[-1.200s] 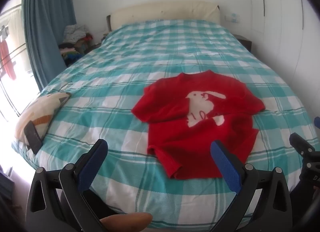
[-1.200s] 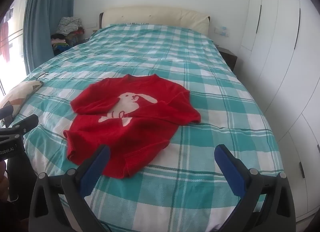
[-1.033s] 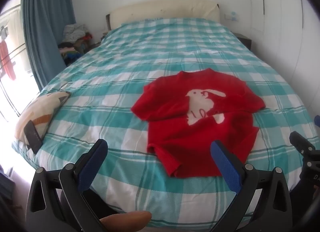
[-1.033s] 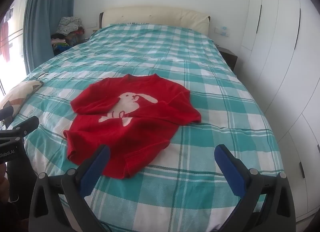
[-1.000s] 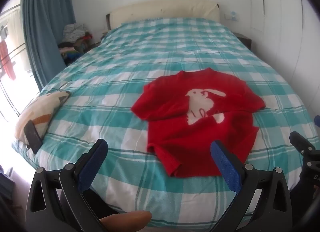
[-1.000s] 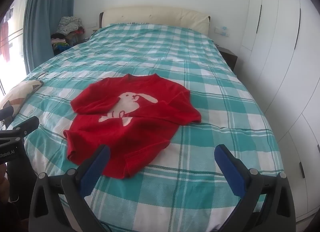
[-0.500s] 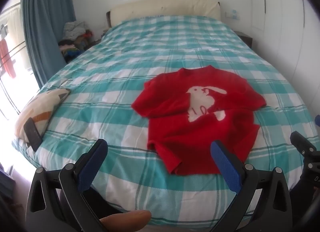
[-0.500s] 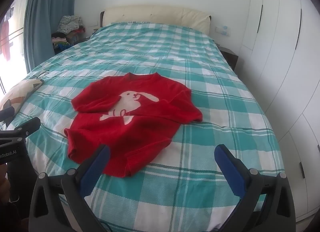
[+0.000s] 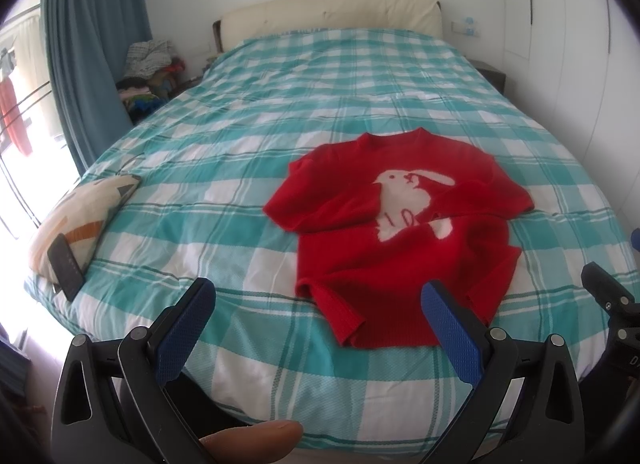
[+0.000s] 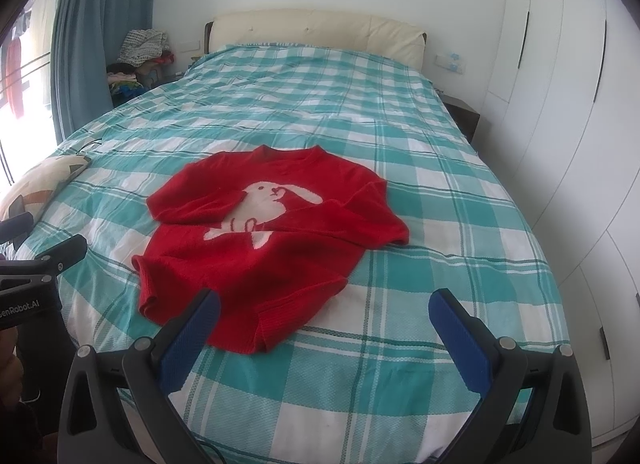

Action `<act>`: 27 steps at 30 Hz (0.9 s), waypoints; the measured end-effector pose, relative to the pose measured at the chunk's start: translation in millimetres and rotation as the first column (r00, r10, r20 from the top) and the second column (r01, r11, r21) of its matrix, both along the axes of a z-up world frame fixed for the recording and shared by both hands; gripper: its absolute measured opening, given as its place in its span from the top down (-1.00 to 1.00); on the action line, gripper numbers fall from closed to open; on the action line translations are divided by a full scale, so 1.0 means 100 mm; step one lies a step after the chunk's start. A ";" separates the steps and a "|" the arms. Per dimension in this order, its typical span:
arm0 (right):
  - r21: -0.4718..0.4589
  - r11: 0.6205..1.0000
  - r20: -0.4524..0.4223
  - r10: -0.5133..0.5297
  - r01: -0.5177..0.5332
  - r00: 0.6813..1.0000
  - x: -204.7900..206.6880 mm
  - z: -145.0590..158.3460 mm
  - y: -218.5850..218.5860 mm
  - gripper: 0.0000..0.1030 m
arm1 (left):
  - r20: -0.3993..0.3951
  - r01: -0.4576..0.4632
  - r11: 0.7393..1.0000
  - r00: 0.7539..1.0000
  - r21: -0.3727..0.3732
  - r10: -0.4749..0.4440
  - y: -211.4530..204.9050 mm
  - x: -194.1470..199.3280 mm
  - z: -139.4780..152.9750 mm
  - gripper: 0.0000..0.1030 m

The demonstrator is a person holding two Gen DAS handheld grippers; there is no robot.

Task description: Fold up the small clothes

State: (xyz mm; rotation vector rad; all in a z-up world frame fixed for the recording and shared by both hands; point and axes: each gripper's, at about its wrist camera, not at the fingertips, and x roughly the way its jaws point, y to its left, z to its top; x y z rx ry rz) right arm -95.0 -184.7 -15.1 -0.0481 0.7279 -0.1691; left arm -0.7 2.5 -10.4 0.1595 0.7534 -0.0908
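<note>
The wide bed with its teal-and-white checked cover filled my view. Near its foot lay the red knitted sweater with a white rabbit on the chest, both sleeves folded across the front. My left tongs and my right tongs both hung above the bed's near edge, spread wide, gripping nothing.
</note>
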 end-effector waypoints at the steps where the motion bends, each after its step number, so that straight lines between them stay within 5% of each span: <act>1: 0.001 1.000 0.000 0.000 0.000 1.000 0.00 0.00 0.00 -0.99 | 0.001 -0.002 1.000 1.000 -0.004 0.002 0.01 0.00 0.00 -1.00; 27: 0.003 1.000 -0.003 0.000 0.000 1.000 -0.01 0.00 -0.01 -0.99 | -0.002 -0.003 1.000 1.000 -0.001 0.003 0.01 0.00 0.00 -1.00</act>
